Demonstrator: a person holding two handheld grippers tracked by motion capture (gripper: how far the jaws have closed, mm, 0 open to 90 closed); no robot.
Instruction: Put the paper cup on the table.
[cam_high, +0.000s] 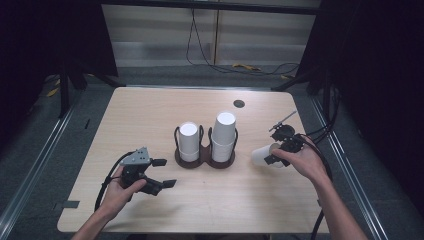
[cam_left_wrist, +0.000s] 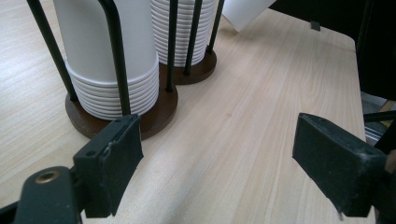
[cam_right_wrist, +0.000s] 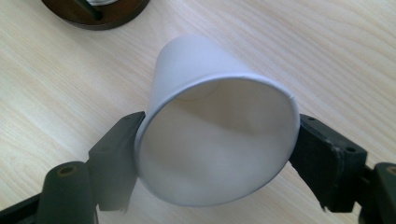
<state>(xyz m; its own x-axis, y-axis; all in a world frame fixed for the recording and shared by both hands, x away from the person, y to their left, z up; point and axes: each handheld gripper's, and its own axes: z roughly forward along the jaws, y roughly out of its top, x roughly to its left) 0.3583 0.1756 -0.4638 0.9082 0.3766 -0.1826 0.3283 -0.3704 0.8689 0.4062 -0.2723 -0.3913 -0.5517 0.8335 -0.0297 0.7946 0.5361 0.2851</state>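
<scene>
Overhead, wooden tabletop (cam_high: 150, 115) carries a double wire cup holder (cam_high: 205, 155) mid-table with two white cup stacks (cam_high: 224, 136). Left gripper (cam_high: 162, 172) near the front-left edge, jaws spread, empty. Right gripper (cam_high: 272, 156) toward the right edge pinches a paper cup (cam_high: 261, 154) lying sideways.

Left gripper view: jaws wide apart, holder base (cam_left_wrist: 154, 114) just ahead.

Right gripper view: jaws squeeze the cup's rim (cam_right_wrist: 219, 140).

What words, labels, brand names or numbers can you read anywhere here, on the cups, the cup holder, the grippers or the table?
None can be read.
White cup stacks: plain, no print.
Loose white cup clamped in the right gripper: blank inside and out.
Wire cup holder: no label.
Left gripper, jaws open: no markings legible.
Wooden table: bare of text.
</scene>
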